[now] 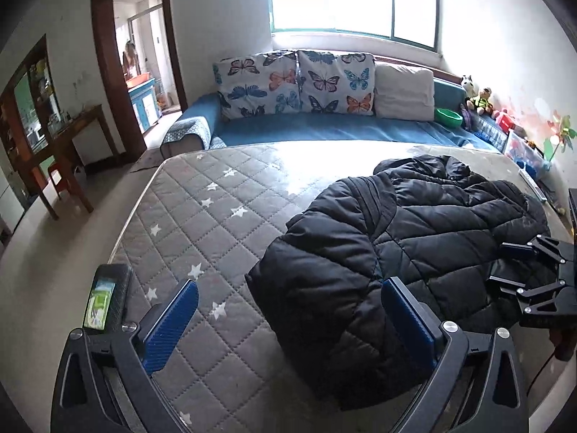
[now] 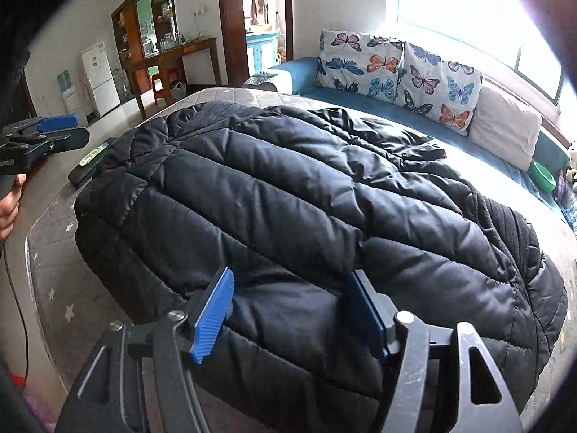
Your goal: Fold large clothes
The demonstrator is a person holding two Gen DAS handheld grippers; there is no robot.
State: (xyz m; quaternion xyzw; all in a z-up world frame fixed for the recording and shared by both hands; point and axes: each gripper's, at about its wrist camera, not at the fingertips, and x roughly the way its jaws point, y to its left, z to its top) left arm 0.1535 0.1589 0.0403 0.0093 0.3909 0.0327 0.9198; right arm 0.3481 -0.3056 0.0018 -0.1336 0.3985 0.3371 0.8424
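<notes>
Puffy black coat (image 2: 288, 195) lies bunched on the star mattress (image 1: 202, 216), looks soft, light and slippery, so pinch a thick hem or sleeve edge; left tool (image 1: 288, 321) and right tool (image 2: 288, 310) are both spread, holding nothing.

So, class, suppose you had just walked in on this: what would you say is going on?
A person with a two-finger gripper in each hand is folding a black puffer jacket spread on a grey star-patterned mattress. The right gripper sits over the jacket's near edge, jaws open with padding between them but not pinched. The left gripper is open too, above the mattress beside the jacket, holding nothing. A phone lies near the mattress edge.
</notes>
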